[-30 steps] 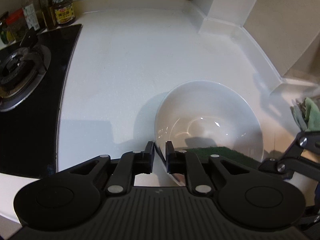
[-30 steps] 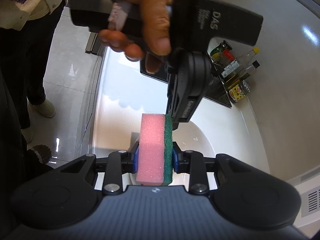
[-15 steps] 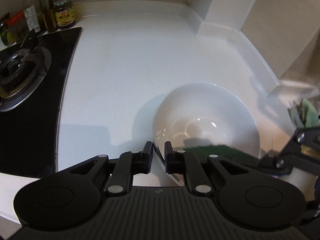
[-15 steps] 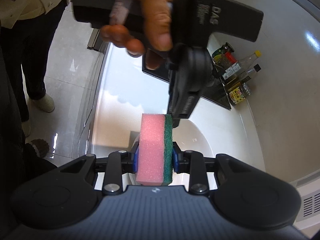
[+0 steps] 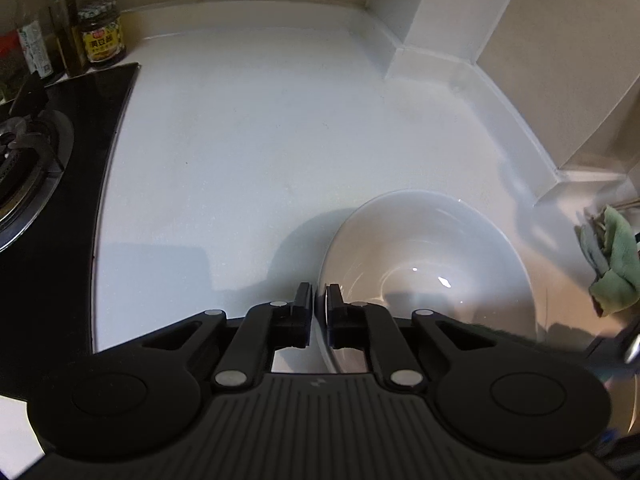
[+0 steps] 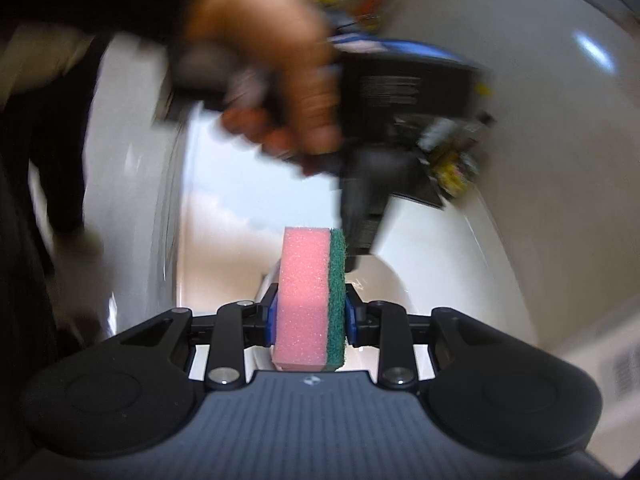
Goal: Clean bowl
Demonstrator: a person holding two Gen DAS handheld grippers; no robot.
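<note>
the sponge's green edge, seen low in the bowl (image 5: 432, 264) a second ago from the left wrist camera, has slid back to a dark sliver at the near rim, and the right gripper's linkage has dropped to a blur at the frame's right edge. the green cloth (image 5: 614, 268) now shows in full. in the right wrist view the hand (image 6: 272, 80) and left gripper (image 6: 360, 236) have turned blurred and fill more of the frame.
</note>
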